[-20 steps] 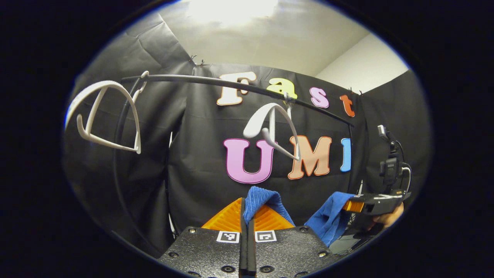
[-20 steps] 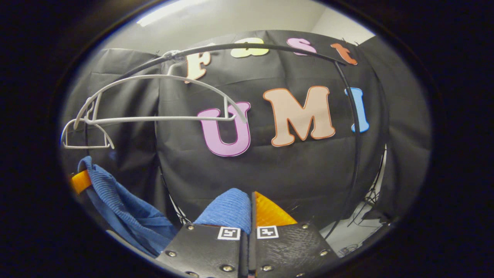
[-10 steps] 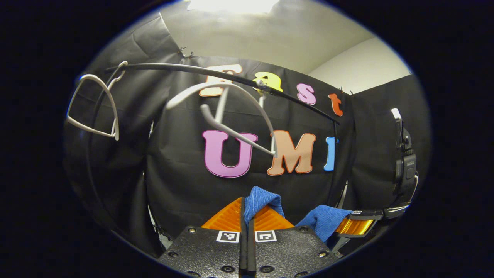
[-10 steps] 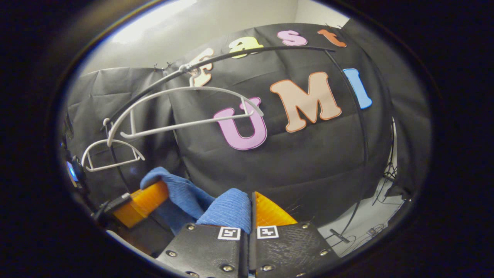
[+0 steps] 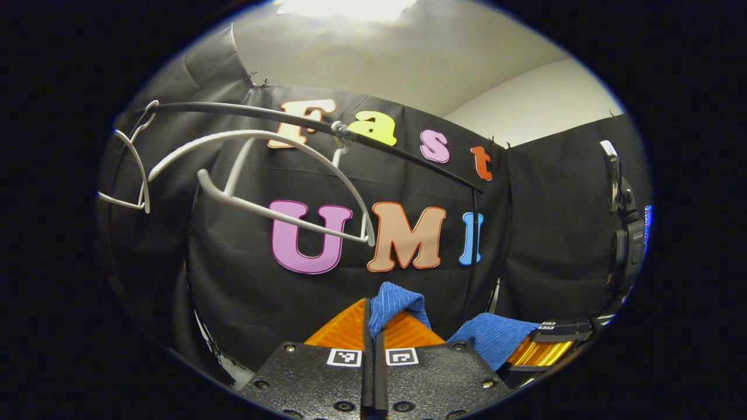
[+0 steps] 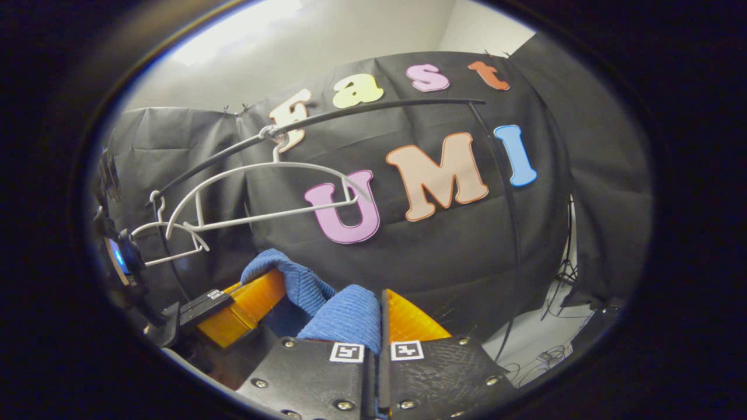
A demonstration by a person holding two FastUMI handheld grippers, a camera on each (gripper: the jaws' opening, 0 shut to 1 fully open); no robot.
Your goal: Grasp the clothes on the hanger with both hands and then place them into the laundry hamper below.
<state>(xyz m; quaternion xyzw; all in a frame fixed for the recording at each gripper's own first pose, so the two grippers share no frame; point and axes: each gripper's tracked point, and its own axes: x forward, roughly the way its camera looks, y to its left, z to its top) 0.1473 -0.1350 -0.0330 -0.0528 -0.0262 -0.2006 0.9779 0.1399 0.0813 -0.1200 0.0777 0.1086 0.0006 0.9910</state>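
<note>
Between my left gripper's (image 5: 373, 326) closed fingers a fold of the blue cloth (image 5: 397, 300) is pinched, its tip poking up above them. My right gripper (image 6: 379, 326) is likewise clamped on the same blue cloth (image 6: 344, 315), and in the right gripper view the fabric runs across to the other tool at lower left. Above, two white hangers (image 5: 262, 181) (image 6: 175, 239) hang bare on the black rail (image 6: 373, 108), well apart from the cloth; the nearer one is tilted
</note>
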